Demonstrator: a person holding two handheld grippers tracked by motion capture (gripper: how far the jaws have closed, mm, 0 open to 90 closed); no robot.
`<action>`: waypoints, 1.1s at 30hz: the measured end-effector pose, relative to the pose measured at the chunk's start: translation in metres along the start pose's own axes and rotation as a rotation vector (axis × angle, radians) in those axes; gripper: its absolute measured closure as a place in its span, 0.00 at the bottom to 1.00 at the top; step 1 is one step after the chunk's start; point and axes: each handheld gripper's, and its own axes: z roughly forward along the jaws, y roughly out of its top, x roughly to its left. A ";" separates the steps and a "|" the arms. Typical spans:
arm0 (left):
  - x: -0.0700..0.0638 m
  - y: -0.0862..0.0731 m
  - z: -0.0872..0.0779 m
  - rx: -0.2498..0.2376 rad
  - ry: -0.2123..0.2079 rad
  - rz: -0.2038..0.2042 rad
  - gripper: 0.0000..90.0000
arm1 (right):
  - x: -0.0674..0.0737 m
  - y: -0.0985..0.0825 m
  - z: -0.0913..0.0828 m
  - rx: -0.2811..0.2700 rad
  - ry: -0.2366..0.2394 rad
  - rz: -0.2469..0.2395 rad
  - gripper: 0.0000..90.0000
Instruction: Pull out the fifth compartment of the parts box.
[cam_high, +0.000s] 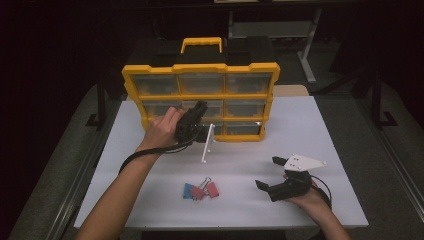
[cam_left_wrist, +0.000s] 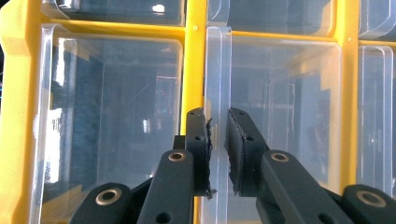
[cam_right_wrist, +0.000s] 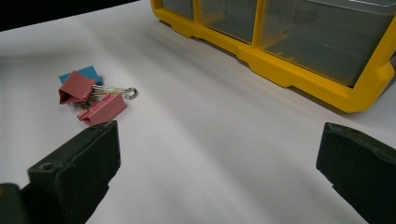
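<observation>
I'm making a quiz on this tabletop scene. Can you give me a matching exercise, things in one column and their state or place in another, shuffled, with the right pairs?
Things:
1. left gripper
2. right gripper
3. binder clips
4. organizer

States or places:
A. standing upright at the back of the table, yellow frame, clear drawers
B. jaws wide open, nothing between them
C. lying in a small pile on the white table
D. jaws closed on the clear drawer handle

Pairs: 1-D, 2-B, 3-C, 4-A
</observation>
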 end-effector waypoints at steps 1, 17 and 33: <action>0.000 0.000 0.000 0.000 0.000 0.000 0.89 | 0.000 0.000 0.000 0.000 0.000 0.000 0.00; -0.001 0.004 -0.011 -0.012 0.005 0.023 0.89 | 0.000 0.000 0.000 0.001 0.000 0.001 0.00; -0.004 0.005 -0.023 -0.053 0.010 0.015 0.89 | 0.000 0.000 0.000 0.007 0.000 0.002 0.00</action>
